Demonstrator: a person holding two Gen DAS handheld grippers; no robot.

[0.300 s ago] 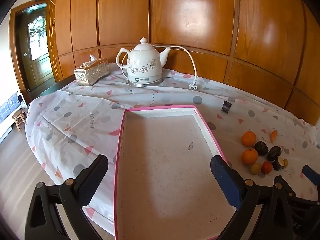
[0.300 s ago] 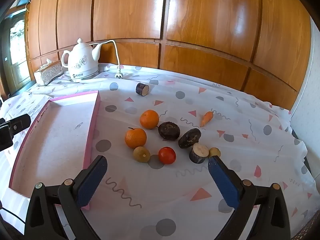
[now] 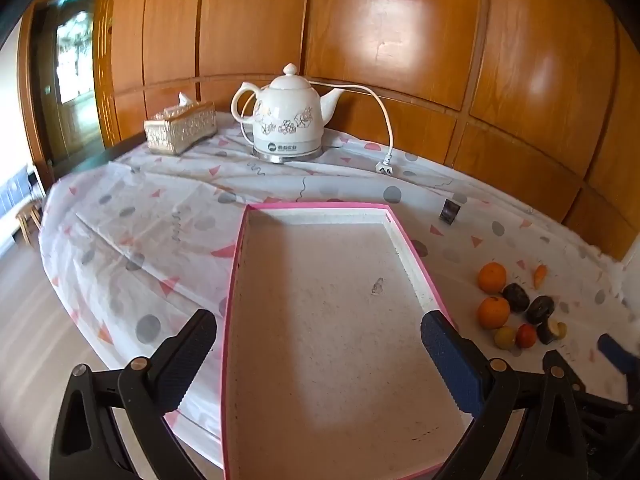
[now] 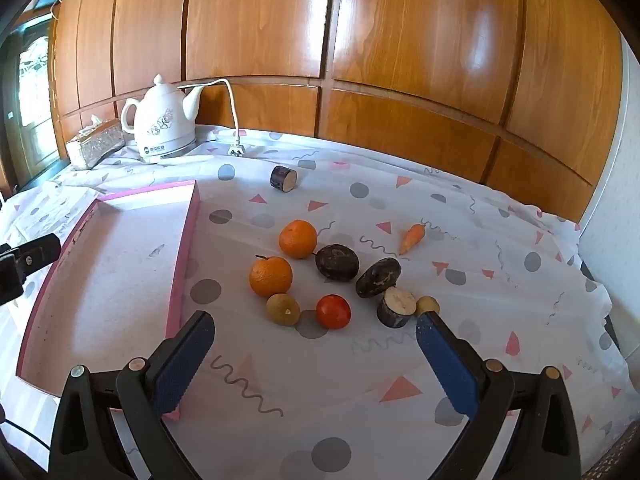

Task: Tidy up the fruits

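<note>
A pink-rimmed white tray (image 3: 394, 236) (image 4: 188, 236) lies on the patterned tablecloth and holds nothing. Right of it lies a cluster of produce: two oranges (image 4: 298, 239) (image 4: 271, 276), a red tomato (image 4: 333, 311), a yellow-green fruit (image 4: 283, 309), two dark purple fruits (image 4: 337, 262) (image 4: 378, 272), a cut purple piece (image 4: 396, 301) and a small carrot (image 4: 414, 237). The cluster also shows in the left wrist view (image 3: 494, 312). My left gripper (image 3: 318, 344) is open above the tray's near half. My right gripper (image 4: 314, 346) is open and empty, just in front of the cluster.
A white kettle (image 3: 288, 120) with a loose cord and plug (image 3: 383, 168) stands at the back by the wood-panelled wall. A tissue box (image 3: 180, 128) sits left of it. A cut purple piece (image 4: 283, 178) lies alone behind the cluster. The table edge drops off at left.
Both views have shifted only slightly. No object has moved, and both grippers stay open.
</note>
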